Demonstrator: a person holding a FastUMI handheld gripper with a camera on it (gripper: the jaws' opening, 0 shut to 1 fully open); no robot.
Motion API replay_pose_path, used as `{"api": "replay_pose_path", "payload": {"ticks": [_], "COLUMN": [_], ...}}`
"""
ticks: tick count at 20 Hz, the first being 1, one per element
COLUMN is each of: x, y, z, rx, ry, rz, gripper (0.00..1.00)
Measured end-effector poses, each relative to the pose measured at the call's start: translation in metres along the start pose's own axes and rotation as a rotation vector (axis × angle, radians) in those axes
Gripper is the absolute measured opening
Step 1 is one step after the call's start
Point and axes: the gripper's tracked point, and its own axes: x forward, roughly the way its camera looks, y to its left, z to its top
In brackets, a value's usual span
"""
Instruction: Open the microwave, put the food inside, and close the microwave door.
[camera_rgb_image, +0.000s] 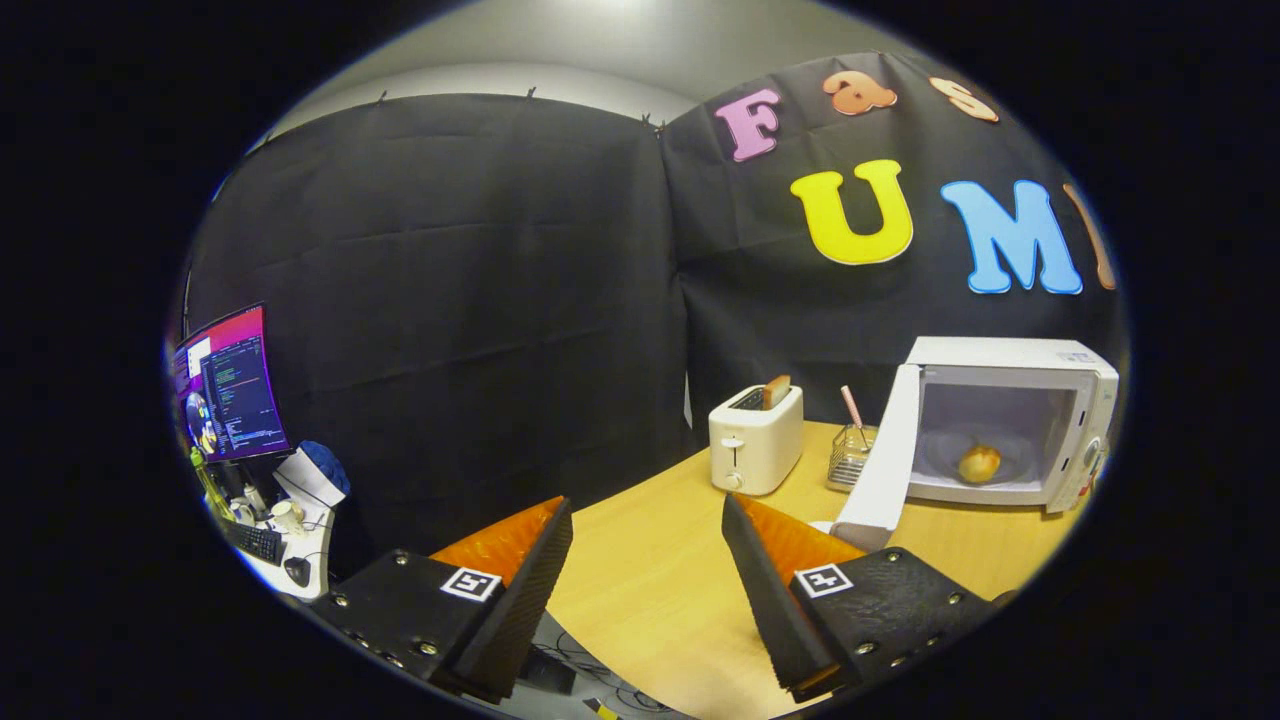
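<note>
Nearest the camera, the gripper (648, 520) has its two fingers spread wide apart with nothing between them; they hang over the near edge of a light wooden table (660, 590). Neither finger touches anything.

Beyond the fingers and off to the right stands a white microwave (1010, 420), well apart from the gripper. Its door (885, 455) is swung wide open toward the left, its lower corner close behind the right finger's tip as seen from here. Inside the lit cavity the food (980, 463), a small round yellowish-brown piece, sits on the turntable plate.

Just left of the open door is a small wire holder (850, 455) with a pink stick-like item standing in it. Further left on the table stands a white toaster (756, 438) with a slice of bread (776, 390) poking up from its slot.

Past the table's left edge, lower down, a desk (290, 560) carries a lit monitor (232, 385), a keyboard (258, 541), a mouse (297, 571) and some small clutter that is too small to make out.
</note>
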Motion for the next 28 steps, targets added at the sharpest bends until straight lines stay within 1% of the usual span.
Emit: {"api": "replay_pose_path", "payload": {"ticks": [2, 3, 4, 5, 6, 7, 8, 9, 10, 11, 12, 13, 15, 19, 28], "x": [0.008, 0.011, 0.013, 0.016, 0.017, 0.025, 0.02, 0.023, 0.024, 0.021, 0.038, 0.018, 0.011, -0.004, -0.042], "y": [-0.006, -0.011, -0.016, -0.02, -0.025, -0.035, -0.046, -0.049, -0.055, -0.067, -0.069, -0.068, -0.07, -0.083, -0.135], "z": [-0.016, -0.019, -0.021, -0.026, -0.031, -0.032, -0.032, -0.038, -0.042, -0.039, -0.05, -0.041, -0.045, -0.048, -0.06], "rx": [0.004, -0.006, -0.014, -0.015, -0.015, -0.023, -0.015, 0.008, 0.023, 0.021, 0.038, 0.039, 0.029, 0.049, 0.096], "ry": [0.044, 0.054, 0.062, 0.078, 0.088, 0.085, 0.09, 0.112, 0.129, 0.127, 0.113, 0.121, 0.134, 0.143, 0.169], "rz": [-0.002, -0.019, -0.023, -0.028, -0.035, -0.079, -0.102, -0.101, -0.112, -0.148, -0.144, -0.149, -0.151, -0.16, -0.251], "gripper": [0.86, 0.86, 0.66, 0.57, 0.53, 0.53, 0.32, 0.1, 0.12, 0.12, 0.01, 0.01, 0.01, 0.01, 0.01]}}
